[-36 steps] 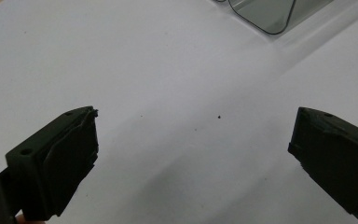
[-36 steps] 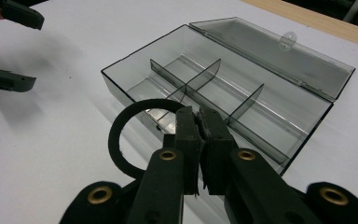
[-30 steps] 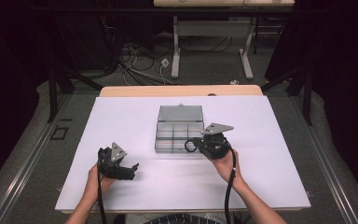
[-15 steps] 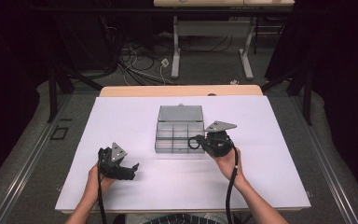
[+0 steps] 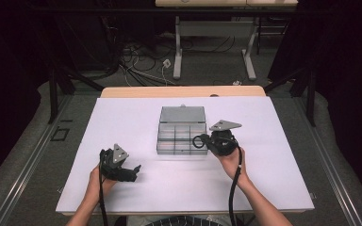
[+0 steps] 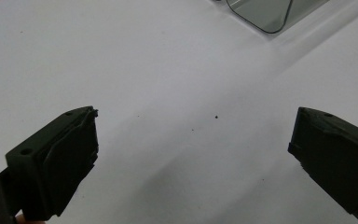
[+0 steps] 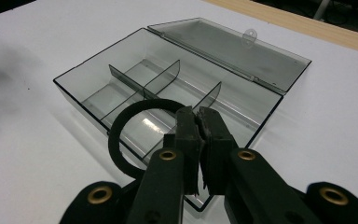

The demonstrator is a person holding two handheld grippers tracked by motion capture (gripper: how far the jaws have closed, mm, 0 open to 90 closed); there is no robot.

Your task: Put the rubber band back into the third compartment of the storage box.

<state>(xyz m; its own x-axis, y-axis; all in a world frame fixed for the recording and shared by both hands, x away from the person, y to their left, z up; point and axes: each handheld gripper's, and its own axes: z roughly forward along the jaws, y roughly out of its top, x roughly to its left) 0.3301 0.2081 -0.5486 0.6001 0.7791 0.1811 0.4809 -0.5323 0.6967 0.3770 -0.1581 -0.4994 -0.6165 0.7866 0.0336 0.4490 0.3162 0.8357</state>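
White sheeting covers the bench (image 5: 136,202), which gives the dark tools and the grey plastic a plain ground to stand out against. Nearest, at the left, the left gripper (image 5: 131,173) rests low over bare sheet with its fingers (image 6: 56,158) well apart and nothing between them; it looks parked clear of the work so the other hand has room. Farther in and to the right, the right gripper (image 5: 202,141) has its fingers (image 7: 186,135) together, pinching a black rubber ring (image 7: 121,135) by its band so the loop hangs free to one side. That edge hold likely lets the ring be dropped flat into a cell. The ring sits just over the near right corner of the clear compartment box (image 5: 166,149), whose dividers mark off several cells that look bare. Its lid (image 5: 182,114) lies folded back on the far side, out of the way of the approach.
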